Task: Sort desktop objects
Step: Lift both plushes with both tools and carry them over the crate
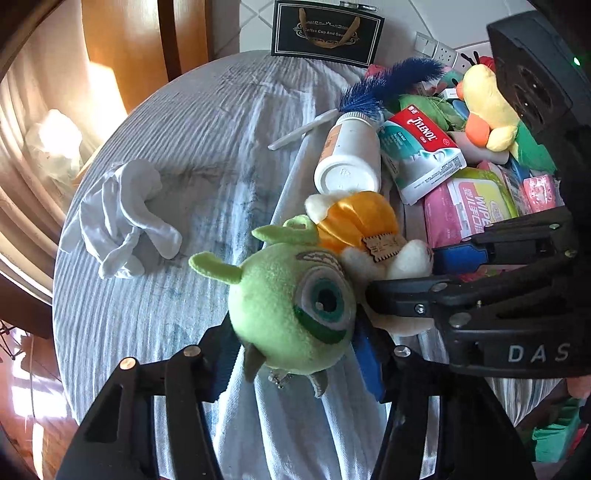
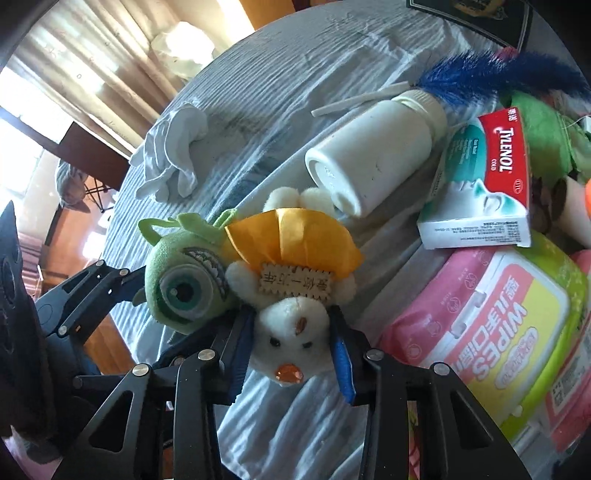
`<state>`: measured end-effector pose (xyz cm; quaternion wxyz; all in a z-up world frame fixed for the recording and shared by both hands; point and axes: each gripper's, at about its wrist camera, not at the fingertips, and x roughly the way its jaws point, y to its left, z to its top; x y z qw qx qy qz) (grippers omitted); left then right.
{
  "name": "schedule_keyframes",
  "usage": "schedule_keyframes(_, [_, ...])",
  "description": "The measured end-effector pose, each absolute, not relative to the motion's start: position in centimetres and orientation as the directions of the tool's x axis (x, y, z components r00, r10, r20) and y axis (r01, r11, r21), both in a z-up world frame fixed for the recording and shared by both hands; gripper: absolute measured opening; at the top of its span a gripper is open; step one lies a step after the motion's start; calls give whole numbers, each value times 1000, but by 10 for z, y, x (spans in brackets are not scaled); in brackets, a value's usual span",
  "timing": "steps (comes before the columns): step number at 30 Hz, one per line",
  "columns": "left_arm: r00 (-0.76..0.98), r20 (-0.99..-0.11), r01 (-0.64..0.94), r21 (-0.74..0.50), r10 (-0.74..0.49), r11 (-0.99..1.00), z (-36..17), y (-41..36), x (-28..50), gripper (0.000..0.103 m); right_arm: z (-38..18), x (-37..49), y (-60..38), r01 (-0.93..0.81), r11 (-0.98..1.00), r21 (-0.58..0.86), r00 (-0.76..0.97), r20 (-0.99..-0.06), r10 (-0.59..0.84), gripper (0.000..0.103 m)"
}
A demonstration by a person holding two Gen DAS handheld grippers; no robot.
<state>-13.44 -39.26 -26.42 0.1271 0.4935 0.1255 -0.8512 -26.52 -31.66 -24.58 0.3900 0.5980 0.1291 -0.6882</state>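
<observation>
My left gripper [image 1: 295, 354] is shut on a green one-eyed plush [image 1: 295, 310], which fills the gap between its blue pads. My right gripper [image 2: 291, 347] is shut on a white plush with an orange cape [image 2: 291, 328]; its black fingers [image 1: 424, 295] reach in from the right in the left wrist view. The two plushes touch side by side; the green one [image 2: 184, 284] lies left of the white one. The left gripper's fingers [image 2: 92, 295] show at the left of the right wrist view. A white bottle [image 1: 349, 155] and a Tylenol box [image 1: 421, 155] lie just beyond.
A round table with a striped blue-grey cloth [image 1: 203, 129] holds white gloves [image 1: 122, 218] at the left. A pile at the right has pink wipes [image 2: 491, 332], a blue feather wand [image 1: 391, 85], a yellow duck plush [image 1: 487, 110]. A black gift bag [image 1: 325, 33] stands at the back.
</observation>
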Motion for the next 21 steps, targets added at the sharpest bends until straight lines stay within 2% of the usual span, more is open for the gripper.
schedule_keyframes(11, [-631,-761,306,-64,-151,-950,-184,-376,-142,55,-159,-281,-240,636,-738,225,-241,-851,-467,38])
schedule_keyframes(21, [-748,-659,140,-43,-77,-989,-128,-295,-176,55,-87,-263,-107,453,-882,126,-525,-762,-379,38])
